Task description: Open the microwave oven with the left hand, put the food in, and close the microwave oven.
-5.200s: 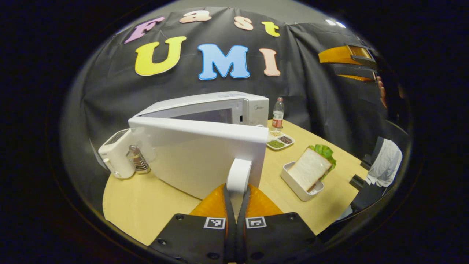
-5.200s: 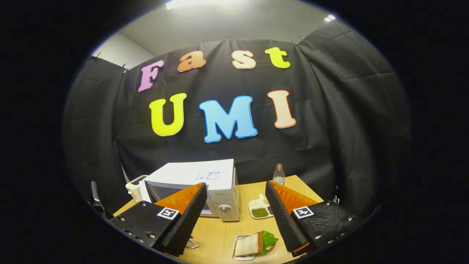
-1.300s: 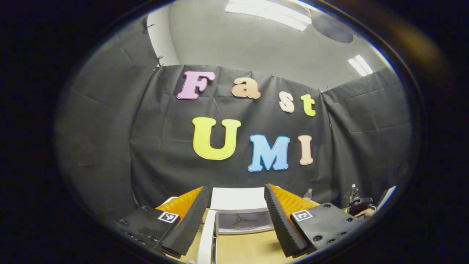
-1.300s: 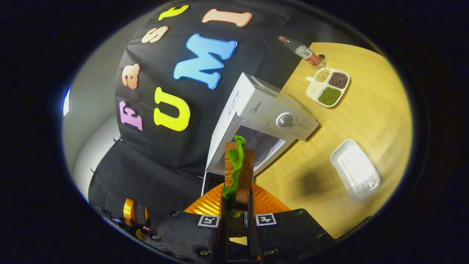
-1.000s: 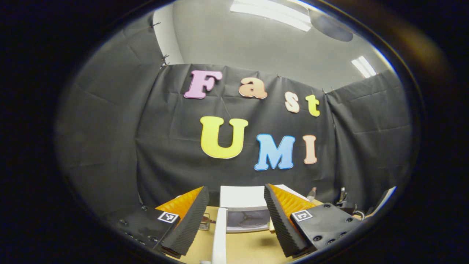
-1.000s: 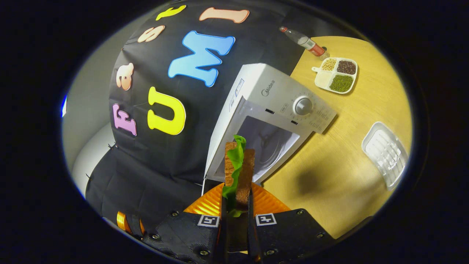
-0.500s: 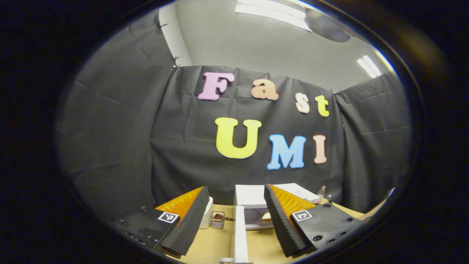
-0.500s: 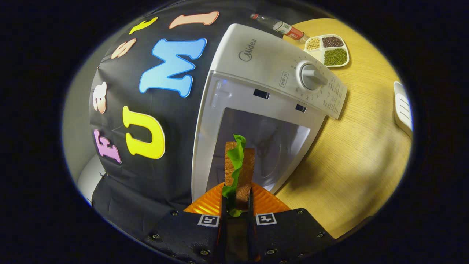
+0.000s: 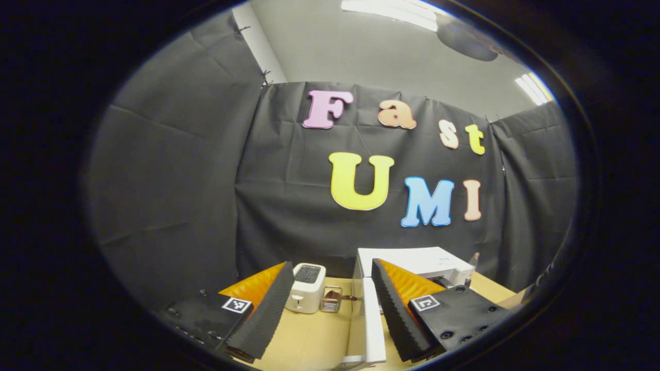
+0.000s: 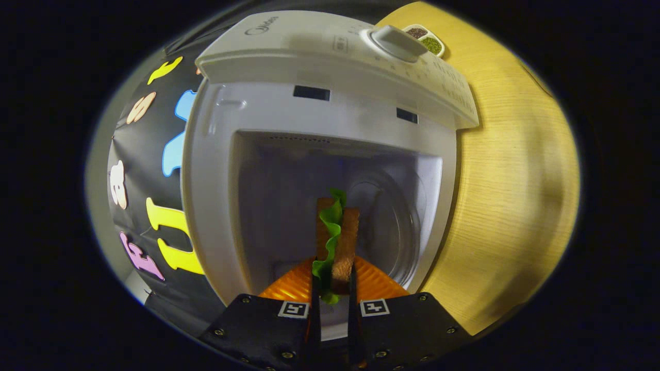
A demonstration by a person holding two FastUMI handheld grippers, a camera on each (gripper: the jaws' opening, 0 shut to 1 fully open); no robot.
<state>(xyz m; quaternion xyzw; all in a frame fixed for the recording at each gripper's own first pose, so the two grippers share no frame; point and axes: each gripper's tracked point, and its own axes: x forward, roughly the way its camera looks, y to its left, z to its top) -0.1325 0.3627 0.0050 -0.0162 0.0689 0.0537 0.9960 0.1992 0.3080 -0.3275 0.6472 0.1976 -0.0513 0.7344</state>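
Microwave oven [image 10: 330, 82] stands on the bench [image 10: 515, 180] with its door [image 9: 372, 319] swung wide, so the opening step looks done; in the right gripper view the bare cavity and its round turntable gape straight ahead, the control knob [image 10: 394, 42] up near the top of the picture. In the left gripper view the door's edge stands between that gripper's fingers, touching neither as far as I can tell, with the oven body behind it and a toaster [image 9: 306, 287] toward the bench's far left edge.

Left gripper [image 9: 330, 309] is spread wide and holds nothing. Right gripper [image 10: 332, 288] is pinched on the sandwich [image 10: 336, 242], bread slices upright with lettuce poking out between them, poised at the cavity's mouth; whether it has crossed the threshold I cannot tell.

By my reading the task is roughly halfway: the food is not yet set down on the turntable, and releasing it, backing out and closing the door are left. A small divided dish [image 10: 425, 40] of grains sits by the bench's far edge.
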